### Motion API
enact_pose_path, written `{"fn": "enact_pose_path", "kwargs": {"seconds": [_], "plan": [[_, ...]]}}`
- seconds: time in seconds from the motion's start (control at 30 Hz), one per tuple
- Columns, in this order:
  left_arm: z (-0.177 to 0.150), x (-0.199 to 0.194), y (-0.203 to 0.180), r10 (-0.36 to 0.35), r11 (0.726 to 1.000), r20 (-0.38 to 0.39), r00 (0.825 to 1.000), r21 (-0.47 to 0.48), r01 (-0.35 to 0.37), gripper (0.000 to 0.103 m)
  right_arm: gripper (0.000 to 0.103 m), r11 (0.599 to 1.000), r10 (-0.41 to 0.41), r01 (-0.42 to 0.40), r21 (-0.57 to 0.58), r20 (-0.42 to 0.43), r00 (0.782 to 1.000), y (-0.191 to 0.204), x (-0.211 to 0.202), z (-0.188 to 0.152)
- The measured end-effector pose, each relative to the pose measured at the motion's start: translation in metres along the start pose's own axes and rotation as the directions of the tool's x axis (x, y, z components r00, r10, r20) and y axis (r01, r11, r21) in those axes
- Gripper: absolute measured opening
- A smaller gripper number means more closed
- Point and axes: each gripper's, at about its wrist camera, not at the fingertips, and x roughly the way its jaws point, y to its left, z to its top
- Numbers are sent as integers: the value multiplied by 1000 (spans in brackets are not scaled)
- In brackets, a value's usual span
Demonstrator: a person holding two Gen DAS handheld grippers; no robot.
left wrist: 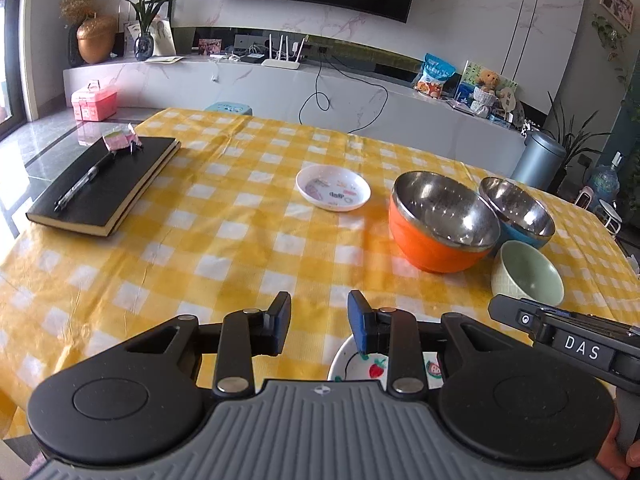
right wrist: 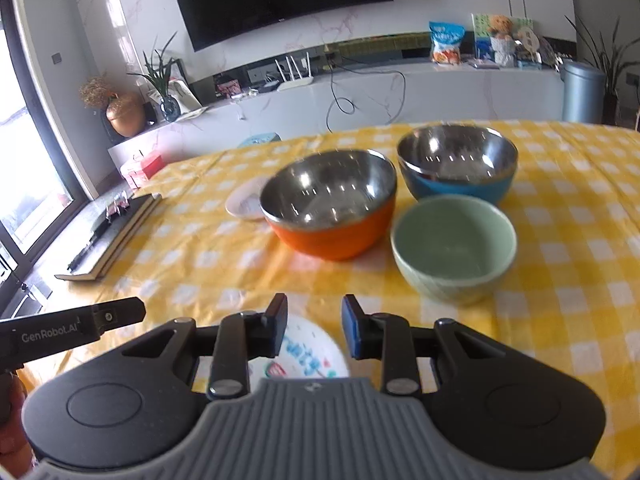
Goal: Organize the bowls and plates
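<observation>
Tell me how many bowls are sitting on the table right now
3. The orange bowl stands nearest the middle, the blue bowl behind it to the right, and the green bowl in front of the blue one. No other bowl shows in either view.

White capitals reading "DAS" are showing on the black body of the right gripper (left wrist: 580, 344) where it is entering the left wrist view. White lettering reading "GenRobot.AI" is running along the black body of the left gripper (right wrist: 76, 330) in the right wrist view. Blue letters are showing on the white printed plate (right wrist: 304, 354) beneath the right gripper's fingers, too blurred to read. Print on the small white dish (left wrist: 333, 187) is also staying illegible.
</observation>
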Motion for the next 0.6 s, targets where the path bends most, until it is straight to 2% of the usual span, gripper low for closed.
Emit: {"fn": "enact_pose_path", "kwargs": {"seconds": [0.33,0.6], "plan": [[45,19,-1,-5,998,24,1000,58,3,39,35,998,15,-12,-58,65,998,15,21,53],[79,51,9,17,996,-2,1000,84,-16,45,35,996,4,1,-87,59,998,20,61,96]]}}
